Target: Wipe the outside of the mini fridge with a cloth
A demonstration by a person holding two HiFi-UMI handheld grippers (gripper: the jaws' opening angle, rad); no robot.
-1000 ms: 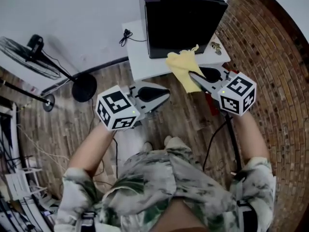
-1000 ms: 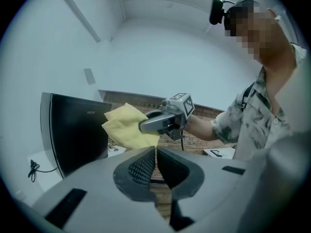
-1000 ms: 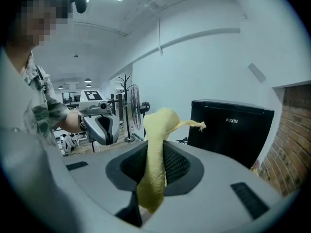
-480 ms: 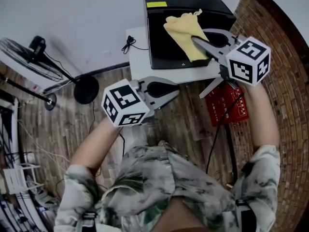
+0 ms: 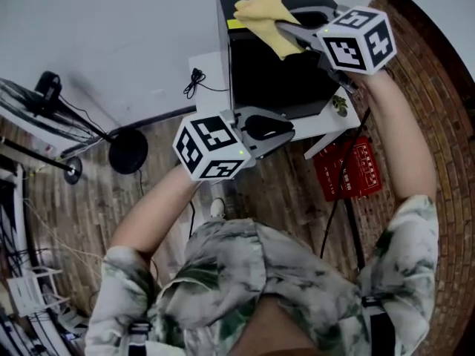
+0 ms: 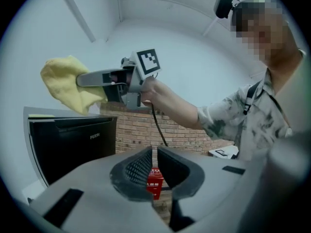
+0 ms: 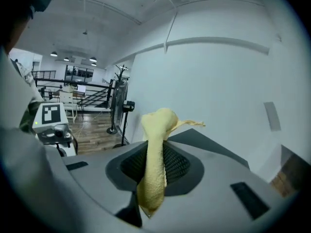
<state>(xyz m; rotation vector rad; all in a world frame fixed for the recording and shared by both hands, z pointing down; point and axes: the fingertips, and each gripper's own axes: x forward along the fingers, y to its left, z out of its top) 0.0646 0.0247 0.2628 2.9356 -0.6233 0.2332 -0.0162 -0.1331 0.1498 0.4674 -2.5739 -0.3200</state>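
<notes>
The black mini fridge (image 5: pixel 274 73) stands on a low white table (image 5: pixel 215 87) against the wall; it also shows at the left of the left gripper view as a black box (image 6: pixel 68 140). A yellow cloth (image 5: pixel 261 15) hangs over the fridge's top, pinched in my right gripper (image 5: pixel 286 30), which is shut on it. The cloth (image 7: pixel 155 159) runs between that gripper's pads (image 7: pixel 177 161). My left gripper (image 5: pixel 286 128) hovers in front of the fridge's lower front, jaws nearly together with nothing between them (image 6: pixel 152 166).
A red box (image 5: pixel 347 169) lies on the wooden floor right of the table, beside a brick wall (image 5: pixel 438 110). A floor fan (image 5: pixel 44 102) with round base stands at the left. A black cable (image 5: pixel 194 76) lies on the table's left part.
My right gripper has risen with the cloth from the fridge's lower front up to its top. The left gripper has moved slightly forward and right, toward the fridge.
</notes>
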